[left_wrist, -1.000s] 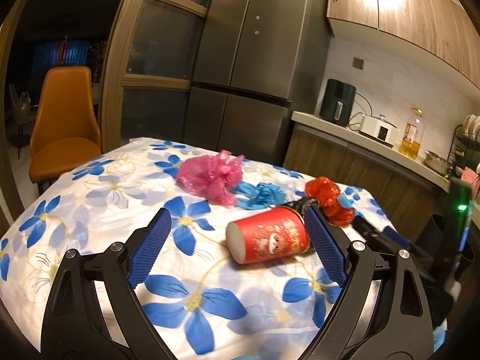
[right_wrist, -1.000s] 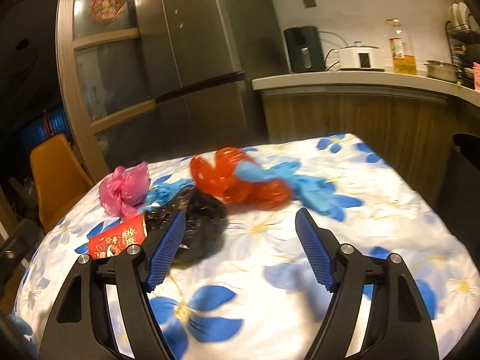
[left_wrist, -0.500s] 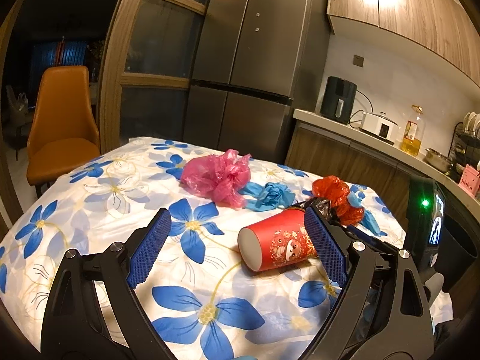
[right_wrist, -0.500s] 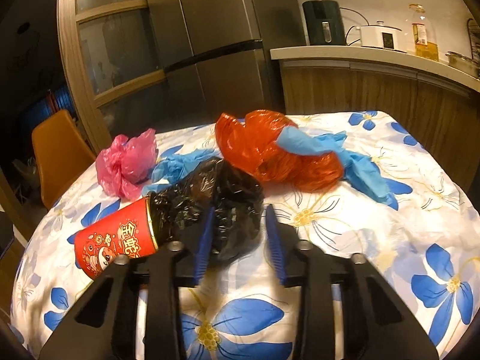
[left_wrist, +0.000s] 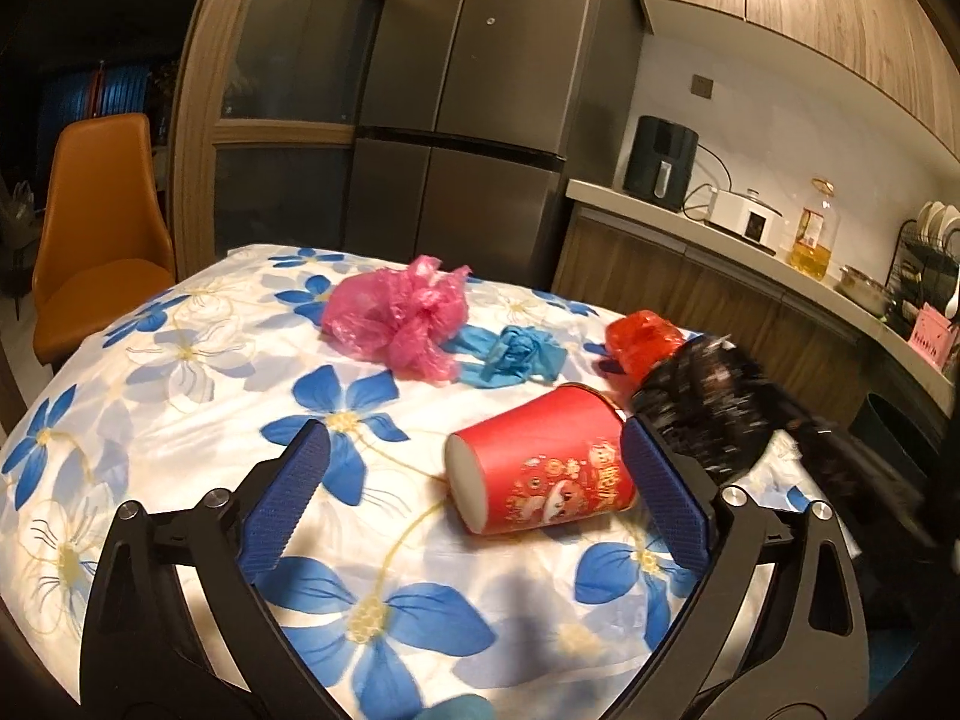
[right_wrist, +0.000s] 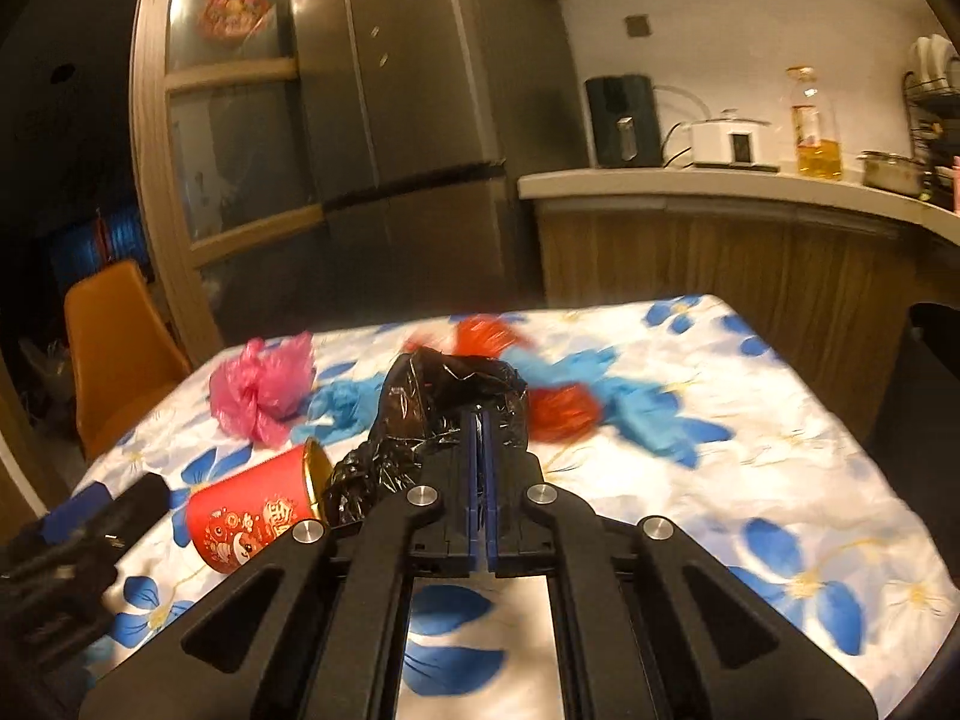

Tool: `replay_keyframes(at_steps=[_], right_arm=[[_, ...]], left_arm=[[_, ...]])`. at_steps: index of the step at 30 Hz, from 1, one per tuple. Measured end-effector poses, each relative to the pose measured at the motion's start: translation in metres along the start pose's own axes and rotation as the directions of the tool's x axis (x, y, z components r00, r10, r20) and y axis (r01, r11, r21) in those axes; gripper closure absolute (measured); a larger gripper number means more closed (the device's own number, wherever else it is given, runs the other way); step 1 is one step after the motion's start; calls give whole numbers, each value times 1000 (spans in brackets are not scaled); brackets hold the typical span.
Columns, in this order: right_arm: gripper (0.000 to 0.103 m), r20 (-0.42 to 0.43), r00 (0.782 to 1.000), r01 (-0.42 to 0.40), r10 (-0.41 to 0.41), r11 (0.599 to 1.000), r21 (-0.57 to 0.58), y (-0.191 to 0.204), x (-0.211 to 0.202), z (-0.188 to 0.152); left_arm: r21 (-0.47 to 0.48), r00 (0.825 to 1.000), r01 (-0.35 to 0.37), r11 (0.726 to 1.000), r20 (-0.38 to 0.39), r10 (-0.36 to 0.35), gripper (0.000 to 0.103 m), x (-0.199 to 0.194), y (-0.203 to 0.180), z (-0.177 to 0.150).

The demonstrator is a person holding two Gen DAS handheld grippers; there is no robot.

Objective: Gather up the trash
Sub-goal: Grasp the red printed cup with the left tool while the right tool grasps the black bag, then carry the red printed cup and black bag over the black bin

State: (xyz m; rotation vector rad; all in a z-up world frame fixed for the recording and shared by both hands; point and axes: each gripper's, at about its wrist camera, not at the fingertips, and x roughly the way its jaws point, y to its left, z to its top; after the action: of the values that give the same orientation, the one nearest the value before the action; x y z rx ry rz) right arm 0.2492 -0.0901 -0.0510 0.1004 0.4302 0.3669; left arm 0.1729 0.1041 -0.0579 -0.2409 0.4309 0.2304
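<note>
My right gripper is shut on a crumpled black plastic bag and holds it lifted above the floral tablecloth; the bag shows blurred in the left wrist view. A red paper cup lies on its side between the open fingers of my left gripper, nearer the right finger; it also shows in the right wrist view. A pink bag, a blue glove and a red bag lie farther back.
The table with the floral cloth fills the foreground. An orange chair stands at its left. A fridge and a kitchen counter with appliances stand behind. A dark bin stands at the table's right.
My right gripper has closed on the black bag and raised it off the table. My left gripper stays open around the red cup and has come slightly closer.
</note>
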Motion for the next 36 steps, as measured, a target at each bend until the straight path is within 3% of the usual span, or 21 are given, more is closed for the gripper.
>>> replay_keyframes(at_steps=[13, 22, 27, 36], right_arm=[[100, 69, 997, 24, -30, 996, 81, -47, -56, 5], [100, 97, 994, 37, -46, 995, 96, -64, -72, 8], [100, 107, 993, 49, -59, 994, 97, -69, -79, 9], [100, 115, 990, 67, -77, 993, 96, -70, -85, 11]], left_arm=[[24, 995, -49, 998, -82, 51, 6, 47, -44, 3], [-14, 986, -73, 997, -154, 70, 7, 68, -37, -6], [-59, 982, -67, 996, -181, 55, 17, 73, -27, -9], [-100, 990, -30, 995, -137, 16, 18, 59, -22, -6]])
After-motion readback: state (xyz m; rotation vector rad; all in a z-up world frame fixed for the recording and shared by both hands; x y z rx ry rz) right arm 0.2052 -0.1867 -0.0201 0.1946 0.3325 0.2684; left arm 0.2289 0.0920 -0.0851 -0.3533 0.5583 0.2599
